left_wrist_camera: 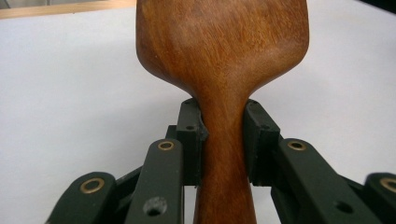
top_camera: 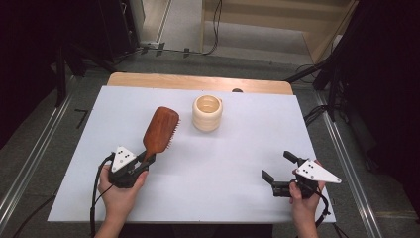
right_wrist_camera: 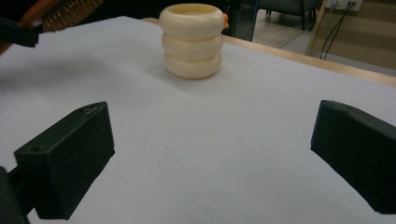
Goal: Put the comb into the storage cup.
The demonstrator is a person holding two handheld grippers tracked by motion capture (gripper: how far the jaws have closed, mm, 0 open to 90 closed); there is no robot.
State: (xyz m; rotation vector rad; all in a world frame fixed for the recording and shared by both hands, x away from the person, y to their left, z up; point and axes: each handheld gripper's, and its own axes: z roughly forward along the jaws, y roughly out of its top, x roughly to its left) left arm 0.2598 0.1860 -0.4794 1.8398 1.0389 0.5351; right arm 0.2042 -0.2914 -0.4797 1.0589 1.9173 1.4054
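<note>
A brown wooden hairbrush is held above the white table at the left, bristles facing right. My left gripper is shut on its handle; in the left gripper view both pads press the narrow neck of the hairbrush. A cream ribbed cup stands upright behind the middle of the table, and it also appears far ahead as the cup in the right gripper view. My right gripper is at the front right, open wide, with nothing between its jaws.
A wooden board edge runs along the back of the table. Beyond it are grey floor and cables. White surface stretches between the two grippers.
</note>
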